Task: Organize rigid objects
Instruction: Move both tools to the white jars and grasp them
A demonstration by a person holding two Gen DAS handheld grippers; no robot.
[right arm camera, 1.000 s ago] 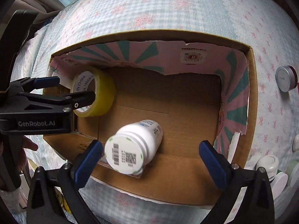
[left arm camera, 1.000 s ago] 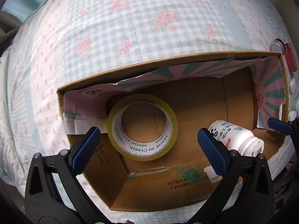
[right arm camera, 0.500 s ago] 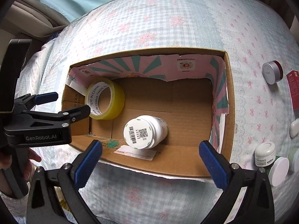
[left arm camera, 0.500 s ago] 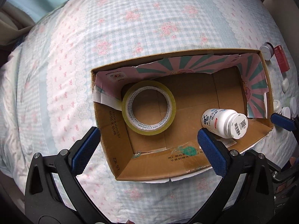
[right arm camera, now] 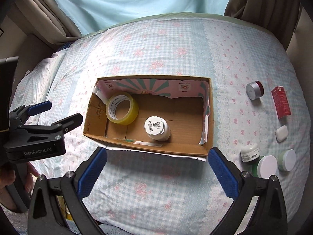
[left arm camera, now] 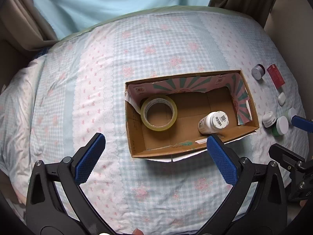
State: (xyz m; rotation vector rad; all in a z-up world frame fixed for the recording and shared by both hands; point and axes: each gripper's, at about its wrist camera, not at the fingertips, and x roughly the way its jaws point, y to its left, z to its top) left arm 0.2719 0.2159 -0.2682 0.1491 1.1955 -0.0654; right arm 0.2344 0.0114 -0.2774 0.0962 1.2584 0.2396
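An open cardboard box (left arm camera: 195, 148) (right arm camera: 148, 148) sits on the bed. Inside it a yellow tape roll (left arm camera: 158, 112) (right arm camera: 122, 108) leans at the left end and a white pill bottle (left arm camera: 213, 120) (right arm camera: 156, 128) lies near the front wall. My left gripper (left arm camera: 154, 156) is open and empty, high above the box's front left. My right gripper (right arm camera: 157, 171) is open and empty, above the box's front edge. The left gripper also shows at the left of the right wrist view (right arm camera: 56, 112).
Right of the box lie a silver-red jar (right arm camera: 254, 90), a red carton (right arm camera: 280, 102), a white earbud case (right arm camera: 281, 133), a small white jar (right arm camera: 249, 152) and two green jars with white lids (right arm camera: 267, 166). Curtains and a wall stand beyond the bed's far edge.
Both grippers have drawn back and up, away from the box, so the whole box and the bed show. The tape roll and the bottle stay in the box.
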